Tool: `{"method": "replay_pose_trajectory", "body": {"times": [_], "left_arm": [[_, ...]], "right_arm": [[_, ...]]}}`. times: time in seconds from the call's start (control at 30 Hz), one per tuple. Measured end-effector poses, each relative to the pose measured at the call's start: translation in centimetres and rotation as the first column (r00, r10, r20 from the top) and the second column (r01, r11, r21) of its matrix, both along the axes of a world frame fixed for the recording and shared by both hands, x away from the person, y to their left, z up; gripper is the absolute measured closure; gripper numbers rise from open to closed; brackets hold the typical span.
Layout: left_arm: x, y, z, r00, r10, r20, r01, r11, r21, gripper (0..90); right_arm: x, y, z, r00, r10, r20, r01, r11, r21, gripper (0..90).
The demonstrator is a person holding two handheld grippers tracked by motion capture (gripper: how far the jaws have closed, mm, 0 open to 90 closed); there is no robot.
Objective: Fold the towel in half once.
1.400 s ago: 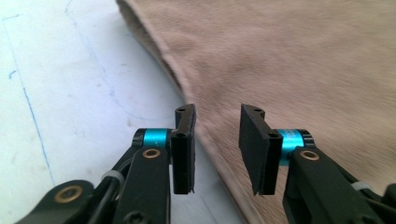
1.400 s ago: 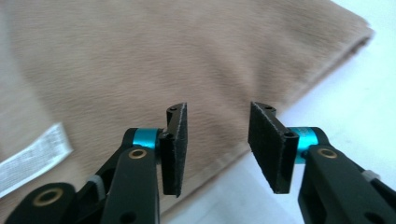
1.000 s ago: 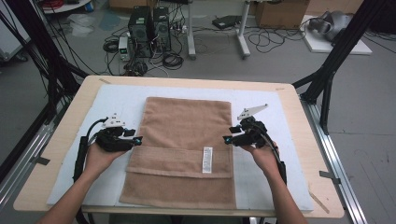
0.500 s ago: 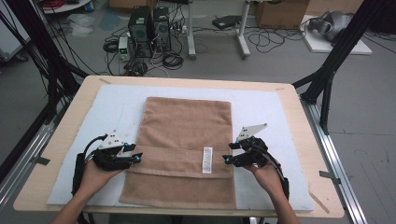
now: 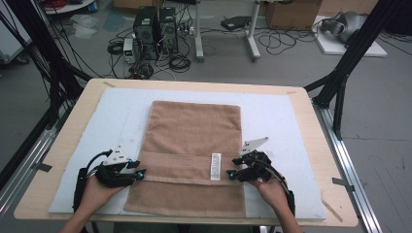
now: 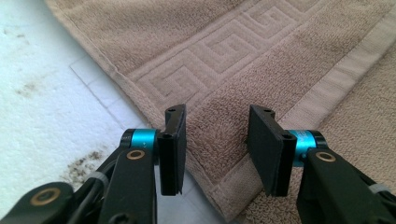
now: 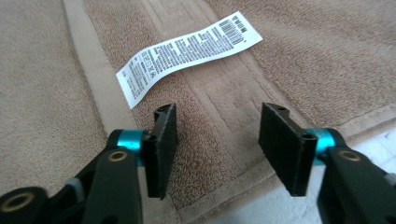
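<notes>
High view, towel between left tongs, right tongs

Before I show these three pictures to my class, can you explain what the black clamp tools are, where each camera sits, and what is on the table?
A person holds a two-jaw black tool in each hand: the left gripper and the right gripper. One picture comes from a camera above the table; the other two come from cameras riding on the grippers, looking along their jaws. On the wooden table lies a white mat, and on it a brown terry towel with its near part folded over, showing a white printed care label. Both grippers are open at the fold's side edges and hold nothing.
</notes>
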State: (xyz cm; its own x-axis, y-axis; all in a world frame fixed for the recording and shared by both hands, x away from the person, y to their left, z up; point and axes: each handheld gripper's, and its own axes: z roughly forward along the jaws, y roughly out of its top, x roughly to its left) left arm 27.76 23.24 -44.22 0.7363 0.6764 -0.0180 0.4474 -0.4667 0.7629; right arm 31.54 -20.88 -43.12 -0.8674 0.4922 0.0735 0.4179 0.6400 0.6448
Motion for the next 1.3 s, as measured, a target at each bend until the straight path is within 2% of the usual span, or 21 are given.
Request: {"method": "replay_pose_trajectory", "body": {"times": [0.2,0.33,0.47,0.6,0.7,1.0,1.1,1.3], "left_arm": [[-0.2,-0.4,-0.1,0.9996,-0.022,0.018,0.021,0.9996,0.018,68.0],[-0.3,-0.6,-0.1,0.9990,-0.036,0.027,0.035,0.9990,0.028,75.1],[-0.2,-0.7,0.0,0.9993,-0.035,0.014,0.035,0.9992,0.020,82.8],[-0.2,-0.6,0.0,0.9995,-0.032,0.007,0.032,0.9995,0.005,84.8],[-0.1,-0.5,0.1,0.9995,-0.031,-0.008,0.031,0.9995,-0.003,85.4],[0.0,-0.2,0.6,0.9994,-0.031,-0.016,0.031,0.9993,-0.023,85.9],[-0.1,-0.2,0.9,0.9994,-0.033,-0.008,0.033,0.9991,-0.027,86.0],[-0.4,0.2,1.9,0.9994,-0.034,0.005,0.034,0.9972,-0.066,86.0]], "right_arm": [[-0.3,0.2,-0.2,0.9997,-0.014,0.020,0.014,1.000,-0.019,53.8],[-0.4,0.2,-0.1,0.9998,0.003,0.019,-0.003,1.000,-0.020,68.3],[-0.3,0.4,0.0,0.9997,0.020,0.010,-0.020,1.000,-0.022,76.4],[0.0,0.2,0.1,0.9994,0.034,-0.001,-0.034,0.999,-0.012,83.2],[0.1,0.1,0.3,0.9992,0.041,-0.003,-0.041,0.999,-0.007,84.3],[0.0,-0.1,0.7,0.9993,0.037,0.001,-0.037,0.999,0.020,84.6],[0.0,-0.1,0.9,0.9993,0.038,0.003,-0.038,0.999,0.020,84.6],[-0.1,-0.4,1.6,0.9988,0.048,-0.009,-0.047,0.998,0.046,84.4]]}}
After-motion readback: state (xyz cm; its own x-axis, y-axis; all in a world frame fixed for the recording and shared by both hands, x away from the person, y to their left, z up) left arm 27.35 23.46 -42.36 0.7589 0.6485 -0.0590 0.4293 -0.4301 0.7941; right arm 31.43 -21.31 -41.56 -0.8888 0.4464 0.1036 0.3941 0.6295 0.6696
